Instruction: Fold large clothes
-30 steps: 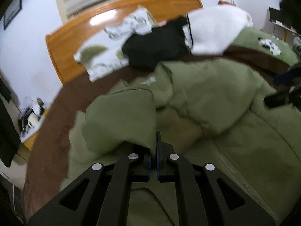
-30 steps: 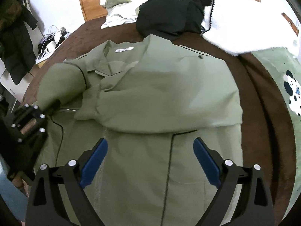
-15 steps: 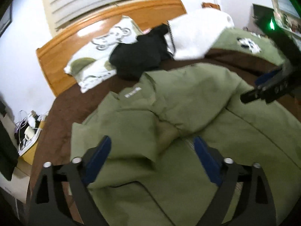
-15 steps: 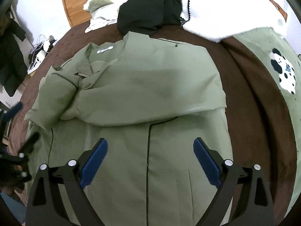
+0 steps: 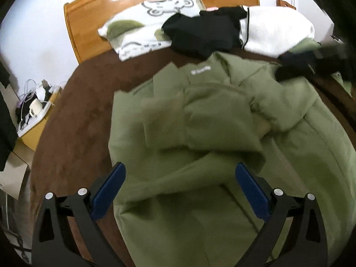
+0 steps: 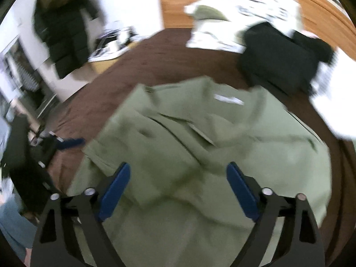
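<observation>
the olive green jacket (image 5: 200, 146) lies spread on the brown bedspread (image 5: 73, 120), collar toward the wooden headboard (image 5: 93, 13), with both sleeves folded in across the chest. the left gripper (image 5: 179, 189) hangs over its lower left part, blue-padded fingers (image 5: 109, 187) spread wide and holding nothing. the right gripper (image 6: 178, 191) is likewise above the jacket (image 6: 211, 155), its fingers (image 6: 114, 189) spread apart and empty.

the left wrist view is the sharper one. it shows the white label (image 5: 200, 70) inside the collar, the zip line running down the front, a bear-print pillow (image 5: 151, 22) against the headboard, a black garment (image 5: 207, 33) just above the collar, and a white fluffy blanket (image 5: 278, 31) beside that. at the far left it shows a low bedside stand (image 5: 33, 115) with cables and chargers. a dark blurred shape at the upper right edge cannot be made out clearly.

the right wrist view is blurred but shows what the other does not: a dark coat (image 6: 64, 29) hanging on the wall at the left, and the left gripper (image 6: 64, 143) itself at the bed's left edge, one blue finger visible over the bedspread (image 6: 138, 62). it also shows the black garment (image 6: 278, 60) and the pillow (image 6: 233, 22).
</observation>
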`<action>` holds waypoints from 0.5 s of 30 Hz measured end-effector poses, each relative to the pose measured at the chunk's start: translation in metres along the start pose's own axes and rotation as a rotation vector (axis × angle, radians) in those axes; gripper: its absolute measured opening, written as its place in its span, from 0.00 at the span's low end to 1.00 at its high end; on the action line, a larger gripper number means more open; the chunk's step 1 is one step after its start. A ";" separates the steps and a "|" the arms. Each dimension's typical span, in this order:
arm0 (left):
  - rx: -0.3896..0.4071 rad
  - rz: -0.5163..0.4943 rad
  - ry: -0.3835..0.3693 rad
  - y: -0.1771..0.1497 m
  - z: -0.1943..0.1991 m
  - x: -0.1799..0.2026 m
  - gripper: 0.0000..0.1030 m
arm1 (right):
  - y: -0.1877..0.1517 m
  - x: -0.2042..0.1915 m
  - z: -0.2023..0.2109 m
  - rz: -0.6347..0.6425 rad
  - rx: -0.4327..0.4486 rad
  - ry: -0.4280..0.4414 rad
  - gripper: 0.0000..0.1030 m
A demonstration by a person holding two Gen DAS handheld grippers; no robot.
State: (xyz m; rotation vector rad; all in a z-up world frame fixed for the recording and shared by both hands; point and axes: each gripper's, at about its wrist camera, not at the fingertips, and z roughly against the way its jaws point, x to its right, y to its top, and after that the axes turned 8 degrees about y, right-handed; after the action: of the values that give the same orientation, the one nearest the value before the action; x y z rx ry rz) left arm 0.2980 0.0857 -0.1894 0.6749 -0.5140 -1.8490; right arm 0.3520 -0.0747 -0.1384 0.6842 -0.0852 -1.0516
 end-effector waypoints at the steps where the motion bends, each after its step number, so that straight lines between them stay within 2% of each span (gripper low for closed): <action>1: -0.007 0.005 -0.013 -0.005 -0.003 0.000 0.94 | 0.006 -0.007 -0.007 0.022 -0.008 0.012 0.80; 5: -0.009 0.027 -0.038 -0.020 -0.004 -0.001 0.94 | 0.019 -0.033 -0.051 0.114 -0.082 0.056 0.73; 7: -0.016 0.034 -0.050 -0.028 -0.005 0.000 0.94 | 0.017 -0.042 -0.070 0.165 -0.125 0.045 0.69; 9: -0.024 0.043 -0.058 -0.034 -0.006 0.000 0.94 | 0.014 -0.053 -0.089 0.252 -0.159 -0.021 0.69; 12: -0.042 0.057 -0.063 -0.042 -0.009 -0.001 0.94 | 0.010 -0.061 -0.105 0.316 -0.185 -0.065 0.69; 15: -0.047 0.077 -0.066 -0.050 -0.010 -0.002 0.94 | 0.005 -0.066 -0.123 0.414 -0.214 -0.184 0.69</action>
State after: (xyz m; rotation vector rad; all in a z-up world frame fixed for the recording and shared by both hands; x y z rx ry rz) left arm 0.2711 0.1048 -0.2280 0.5571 -0.5307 -1.8098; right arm 0.3690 0.0397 -0.2162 0.3531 -0.2588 -0.7090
